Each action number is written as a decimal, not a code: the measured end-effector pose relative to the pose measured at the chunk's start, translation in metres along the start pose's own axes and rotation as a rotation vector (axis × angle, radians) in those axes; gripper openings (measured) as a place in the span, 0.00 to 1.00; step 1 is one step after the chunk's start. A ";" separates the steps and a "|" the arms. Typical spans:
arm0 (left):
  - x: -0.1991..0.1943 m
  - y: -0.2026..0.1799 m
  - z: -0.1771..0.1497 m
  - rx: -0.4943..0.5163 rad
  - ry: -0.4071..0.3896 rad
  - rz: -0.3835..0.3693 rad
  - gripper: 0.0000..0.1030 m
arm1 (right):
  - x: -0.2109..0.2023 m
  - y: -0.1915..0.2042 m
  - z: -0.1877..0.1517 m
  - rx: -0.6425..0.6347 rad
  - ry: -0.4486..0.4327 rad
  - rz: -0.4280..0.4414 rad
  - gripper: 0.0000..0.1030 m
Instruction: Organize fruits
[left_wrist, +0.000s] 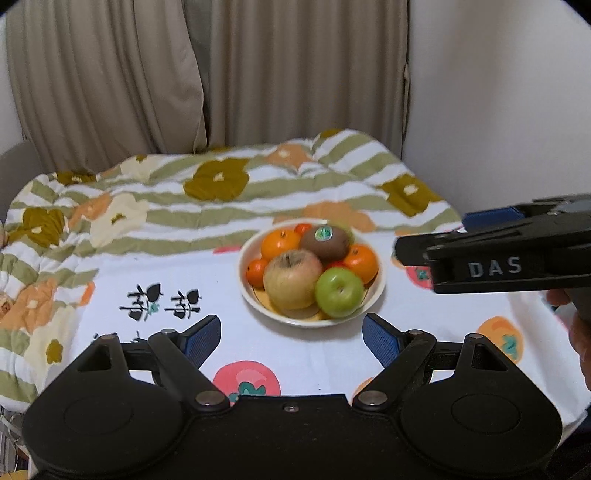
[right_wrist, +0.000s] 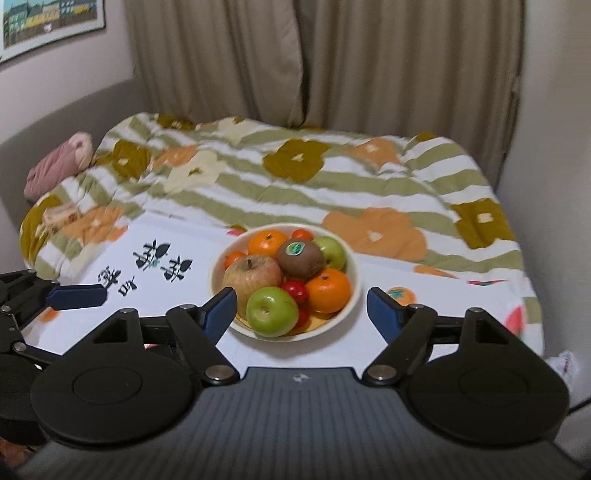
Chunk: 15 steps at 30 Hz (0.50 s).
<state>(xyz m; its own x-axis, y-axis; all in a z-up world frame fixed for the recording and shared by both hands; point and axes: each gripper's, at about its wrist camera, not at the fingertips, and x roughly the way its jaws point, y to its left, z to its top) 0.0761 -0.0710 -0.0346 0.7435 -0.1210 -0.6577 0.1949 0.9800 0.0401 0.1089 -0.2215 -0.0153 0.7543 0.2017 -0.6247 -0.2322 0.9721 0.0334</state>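
A cream bowl stands on a white printed cloth, heaped with fruit. In it are a pale reddish apple, a green apple, a stickered kiwi, oranges and small red fruits. My left gripper hovers open in front of the bowl with nothing between its fingers. My right gripper reaches in from the right, above the cloth. In the right wrist view the bowl lies just beyond my open right gripper, which holds nothing. One blue-padded left finger shows at the left edge.
The white cloth carries persimmon prints and black characters. Behind it lies a rumpled quilt with green stripes and flowers. Beige curtains hang at the back. A pink bundle rests at the far left, against a grey headboard.
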 end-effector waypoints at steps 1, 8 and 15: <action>-0.008 0.000 0.001 -0.001 -0.008 0.003 0.85 | -0.010 -0.001 0.000 0.009 -0.008 -0.010 0.94; -0.064 0.012 0.004 -0.016 -0.063 0.017 0.92 | -0.074 -0.001 -0.004 0.073 -0.038 -0.079 0.99; -0.099 0.032 0.001 -0.051 -0.116 0.027 1.00 | -0.113 0.010 -0.019 0.099 -0.034 -0.126 1.00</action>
<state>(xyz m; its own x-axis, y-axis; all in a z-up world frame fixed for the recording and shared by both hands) 0.0097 -0.0280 0.0323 0.8178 -0.1095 -0.5649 0.1438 0.9895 0.0164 0.0101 -0.2371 0.0407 0.7947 0.0801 -0.6017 -0.0746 0.9966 0.0341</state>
